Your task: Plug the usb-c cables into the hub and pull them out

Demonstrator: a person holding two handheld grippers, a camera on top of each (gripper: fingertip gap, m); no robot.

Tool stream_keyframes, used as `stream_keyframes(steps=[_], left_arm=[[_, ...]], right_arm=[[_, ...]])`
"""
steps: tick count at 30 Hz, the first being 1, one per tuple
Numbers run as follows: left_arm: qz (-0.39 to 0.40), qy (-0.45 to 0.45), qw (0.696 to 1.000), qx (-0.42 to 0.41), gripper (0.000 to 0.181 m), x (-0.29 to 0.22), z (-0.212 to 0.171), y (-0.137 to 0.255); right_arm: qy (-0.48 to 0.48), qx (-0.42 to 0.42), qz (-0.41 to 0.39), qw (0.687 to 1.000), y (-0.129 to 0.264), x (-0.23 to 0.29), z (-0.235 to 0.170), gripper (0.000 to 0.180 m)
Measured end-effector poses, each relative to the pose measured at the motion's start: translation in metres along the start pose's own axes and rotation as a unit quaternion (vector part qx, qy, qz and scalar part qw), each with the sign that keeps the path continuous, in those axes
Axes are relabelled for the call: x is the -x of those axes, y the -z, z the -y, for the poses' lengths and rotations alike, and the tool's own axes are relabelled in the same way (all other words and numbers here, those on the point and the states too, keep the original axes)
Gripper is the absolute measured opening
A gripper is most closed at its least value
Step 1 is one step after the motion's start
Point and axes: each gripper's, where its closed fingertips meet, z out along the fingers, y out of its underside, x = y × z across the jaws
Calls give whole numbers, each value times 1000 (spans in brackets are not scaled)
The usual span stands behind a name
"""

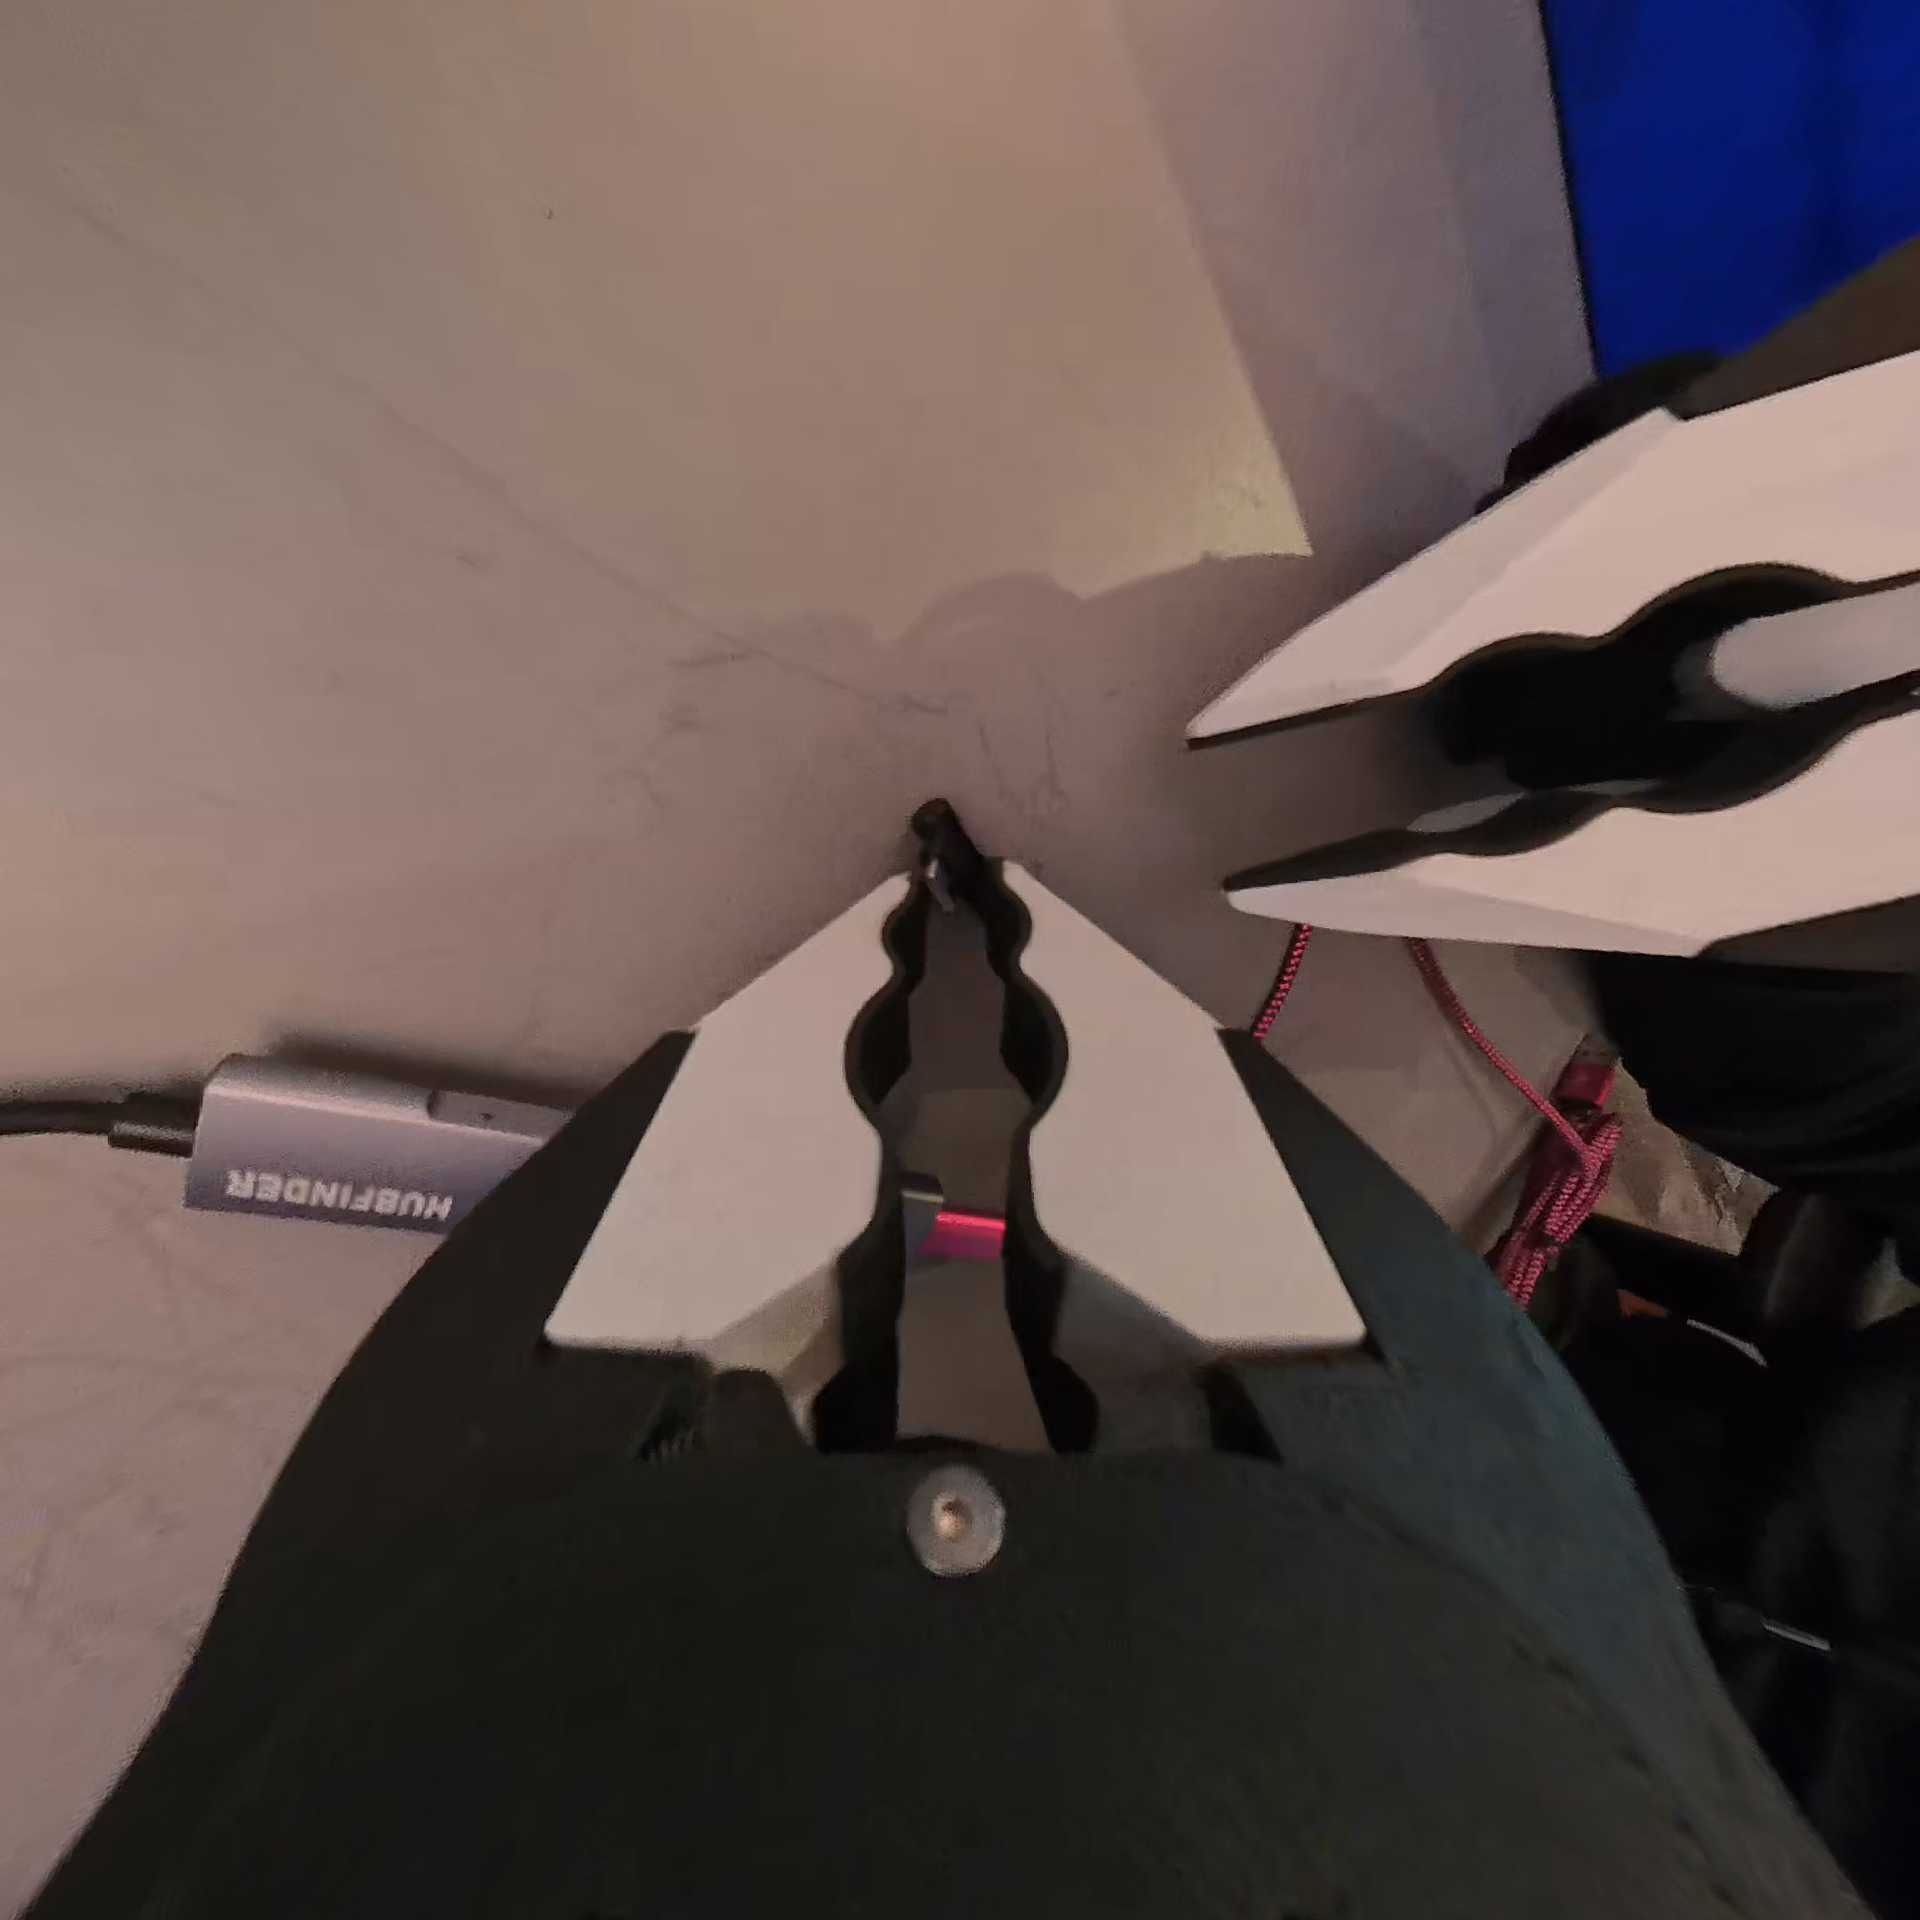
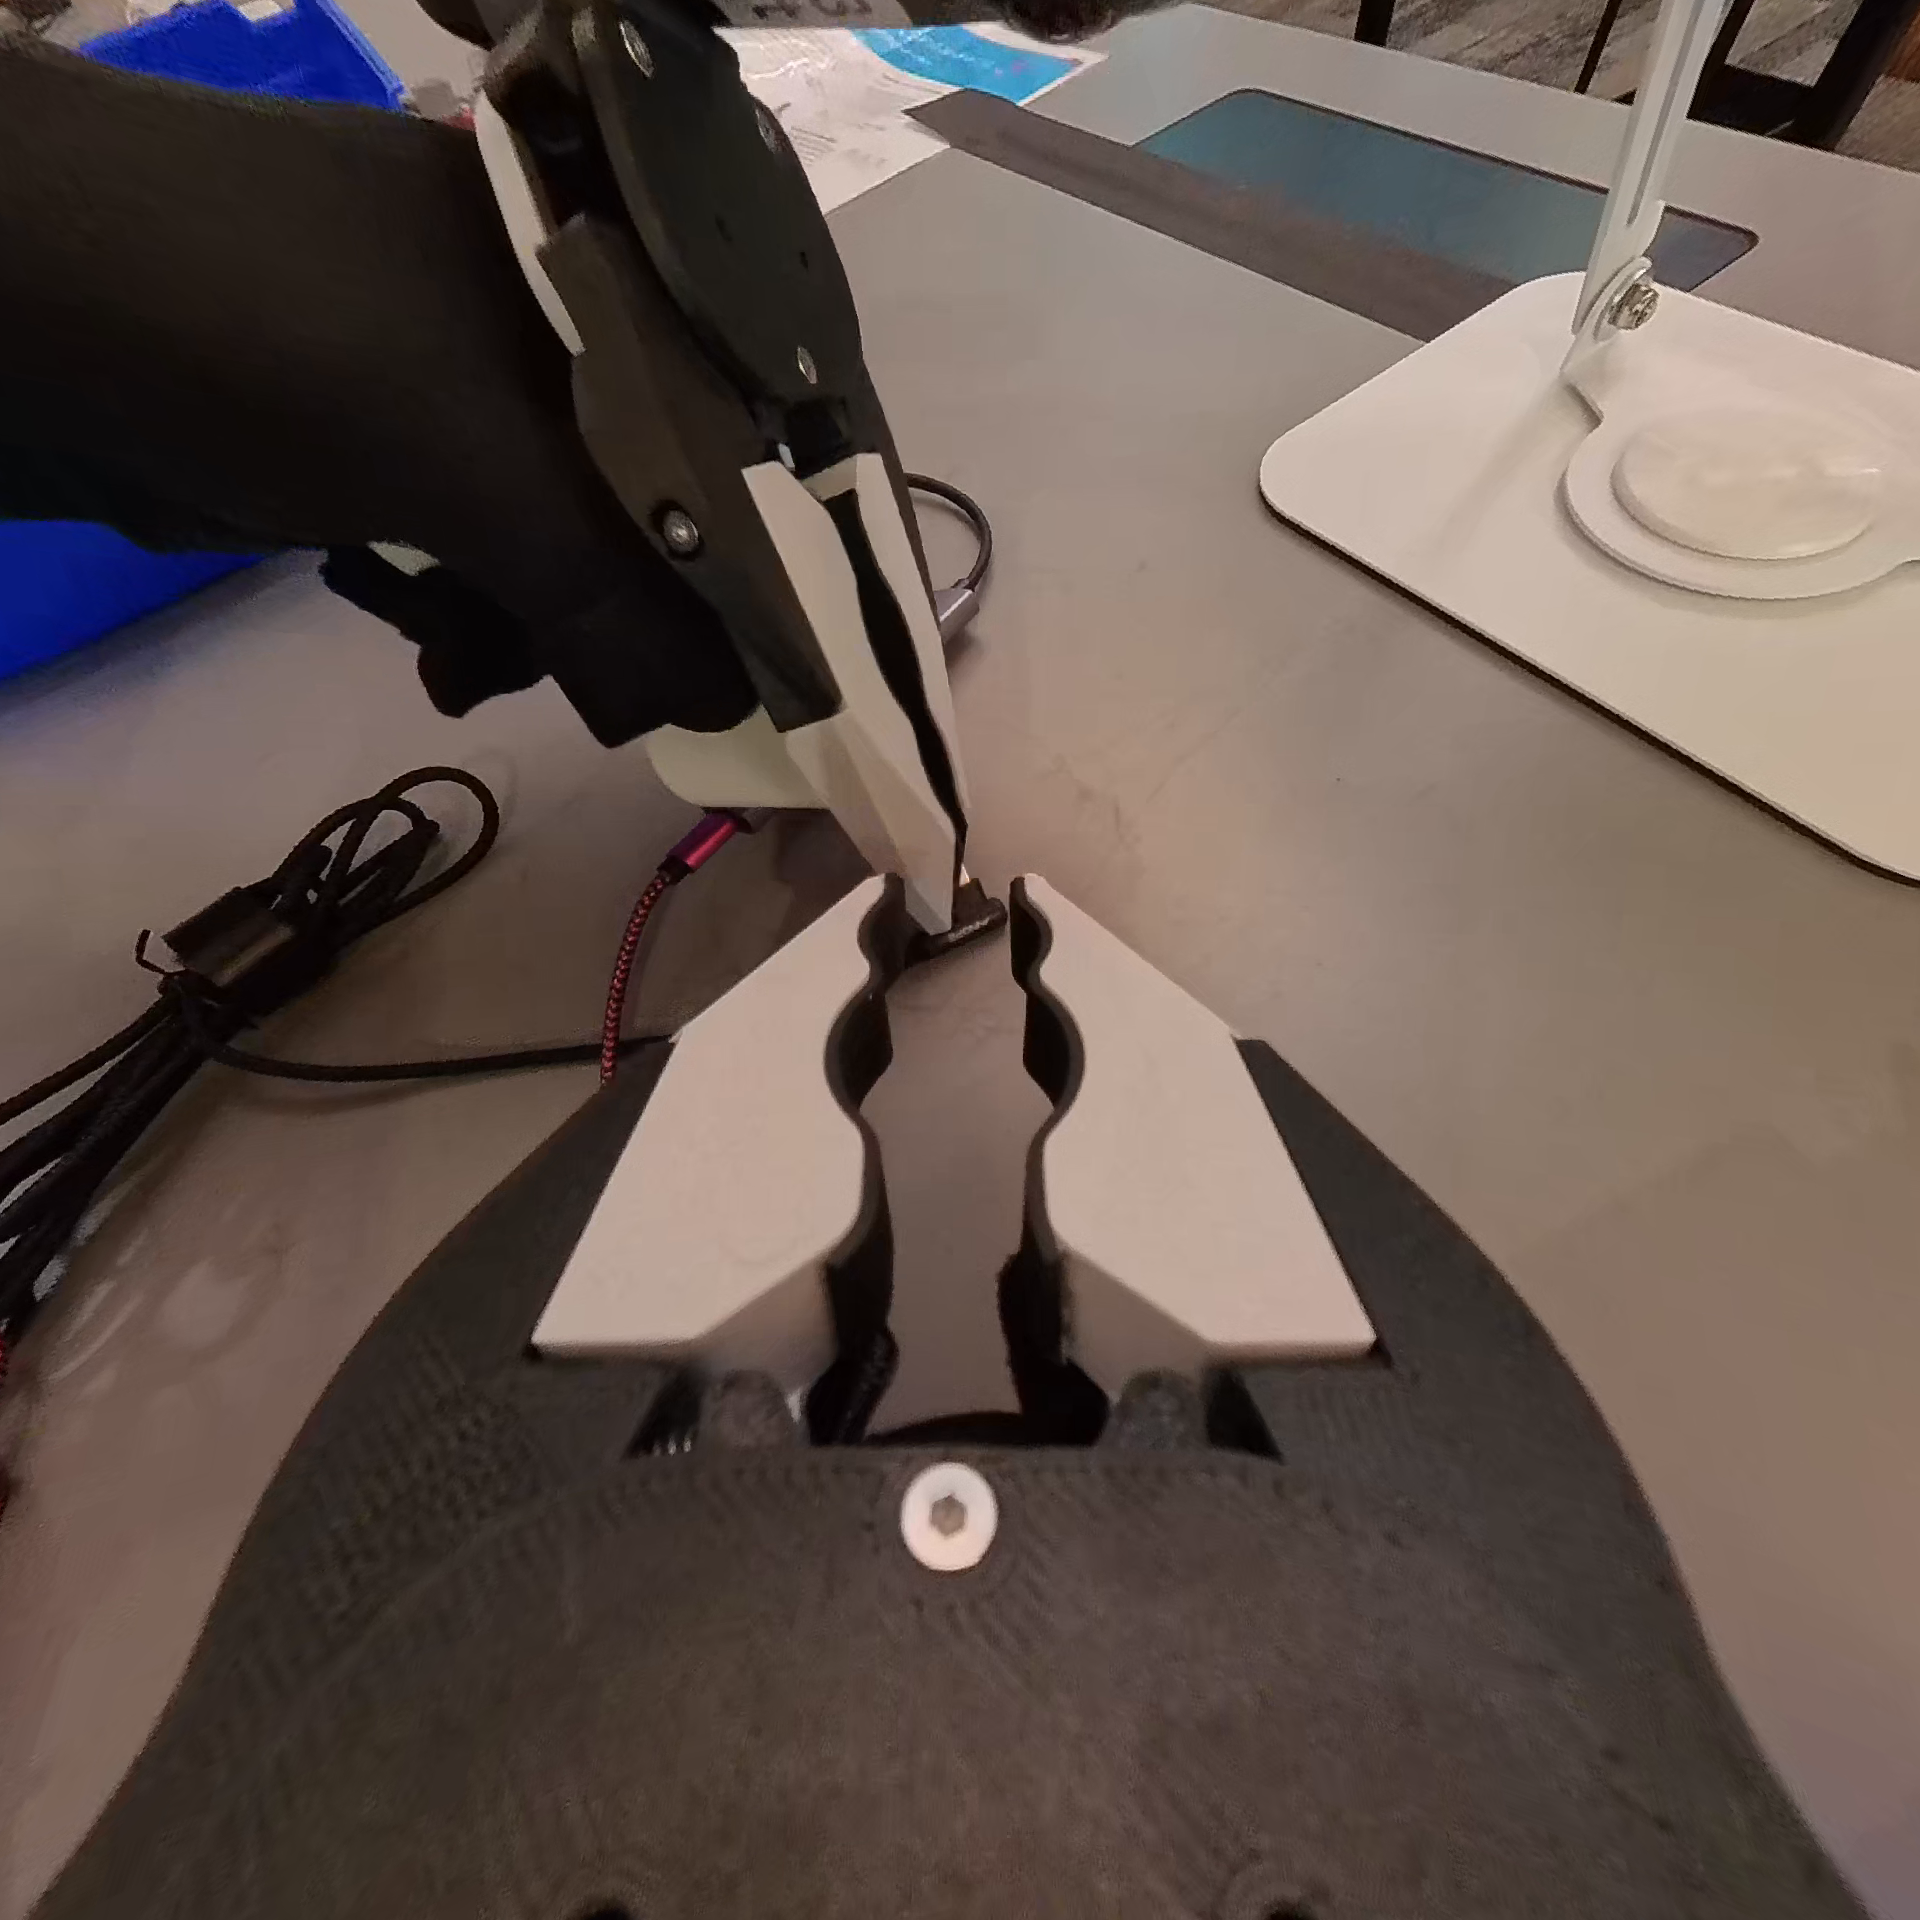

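My left gripper (image 1: 956, 873) points down at the grey table and is shut on a small black USB-C plug (image 1: 940, 831). In the right wrist view the left gripper (image 2: 951, 883) pinches that black plug (image 2: 971, 920) on the tabletop. My right gripper (image 2: 954, 888) is open, its fingertips on either side of the plug; it also shows in the left wrist view (image 1: 1210, 805). The grey hub (image 1: 343, 1132) lies under the left gripper. A red-purple plug (image 2: 707, 840) on a red braided cable (image 2: 629, 966) sits at the hub's end; whether it is seated I cannot tell.
A bundle of black cables (image 2: 208, 987) lies at the left. A white stand base (image 2: 1558, 582) is on the table at the right. A blue bin (image 2: 94, 592) stands at the far left. More red braided cable (image 1: 1507, 1091) hangs by the table edge. The left gripper's tips are roughly 5 cm from the right gripper's. The grey hub (image 1: 343, 1132) lies around 9 cm away from my left fingertips.
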Motion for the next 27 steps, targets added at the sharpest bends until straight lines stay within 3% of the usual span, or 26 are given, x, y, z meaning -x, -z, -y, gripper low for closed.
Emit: stream_keyframes(steps=[8,14,19,27], left_arm=[[-22,-21,998,-48,4,-9,14,3],[-95,-82,980,-153,4,-44,29,43],[-153,-148,949,-232,3,-73,32,74],[-212,-186,920,-273,3,-96,30,99]], right_arm=[[-9,-6,-4,1000,1,-4,1,17],[-79,-75,49,993,10,0,18,20],[-173,-166,164,957,22,16,43,19],[-216,-248,286,900,43,37,69,14]])
